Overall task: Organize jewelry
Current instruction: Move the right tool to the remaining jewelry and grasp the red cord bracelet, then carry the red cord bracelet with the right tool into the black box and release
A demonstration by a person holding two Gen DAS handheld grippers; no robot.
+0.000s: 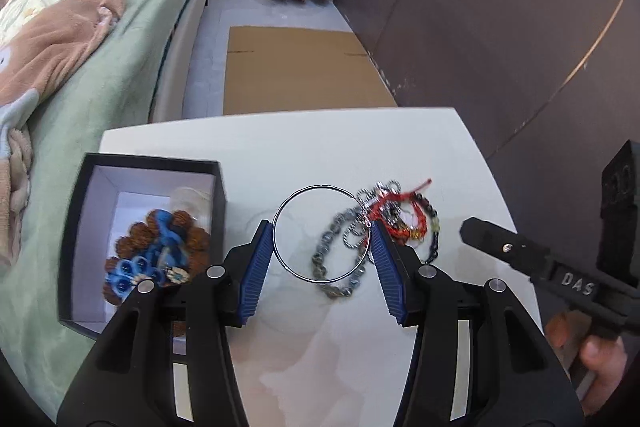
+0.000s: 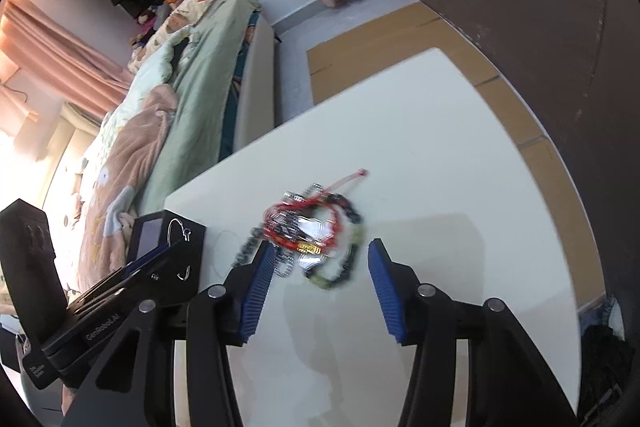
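Observation:
My left gripper (image 1: 322,233) is shut on a thin silver bangle (image 1: 294,194), its blue pads pressing the ring's two sides above the white table (image 1: 280,143). Under and right of it lies a tangled pile of jewelry (image 1: 384,223): grey chain, red cord, dark beads. A black box (image 1: 84,195) at the left holds brown and blue beaded pieces (image 1: 156,251). My right gripper (image 2: 318,257) is open and empty, just in front of the same pile (image 2: 316,231). The bangle (image 2: 178,227) and box (image 2: 188,251) show at the left of the right wrist view.
A bed with green and brown bedding (image 1: 80,59) runs along the table's left side. Flat cardboard (image 1: 296,67) lies on the floor beyond the table. A dark wall (image 1: 500,7) stands at the right. The right gripper's body (image 1: 540,259) sits at the table's right edge.

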